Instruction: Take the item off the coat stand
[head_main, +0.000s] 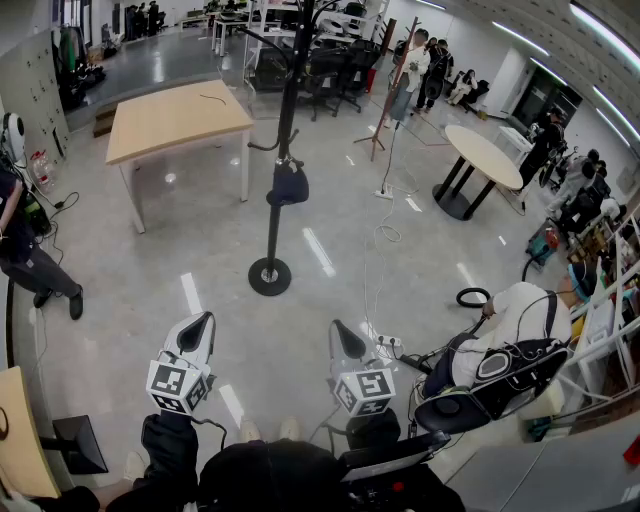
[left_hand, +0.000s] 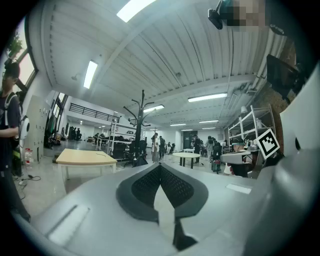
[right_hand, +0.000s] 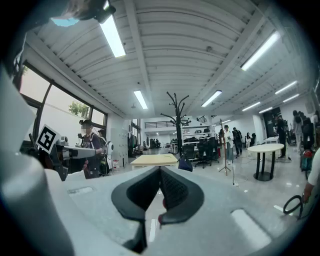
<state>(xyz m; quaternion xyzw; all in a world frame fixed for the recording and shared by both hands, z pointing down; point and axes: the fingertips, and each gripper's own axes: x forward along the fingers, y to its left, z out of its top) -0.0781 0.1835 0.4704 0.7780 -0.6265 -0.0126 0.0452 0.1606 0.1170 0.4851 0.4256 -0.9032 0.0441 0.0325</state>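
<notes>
We are holding the left gripper (head_main: 196, 333) and the right gripper (head_main: 347, 342) clenched on nothing, near us, because the dark bag (head_main: 289, 185) is hanging far off, low on the coat stand (head_main: 283, 120).

Dark bag (head_main: 289, 186) hangs on coat stand (head_main: 275, 236). Left tool (head_main: 197, 333) and right tool (head_main: 345, 340) well apart from it.

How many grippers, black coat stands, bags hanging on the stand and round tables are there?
Grippers: 2 (left gripper, right gripper)
Black coat stand: 1
Bag hanging on it: 1
Round table: 1
Total: 5
</notes>
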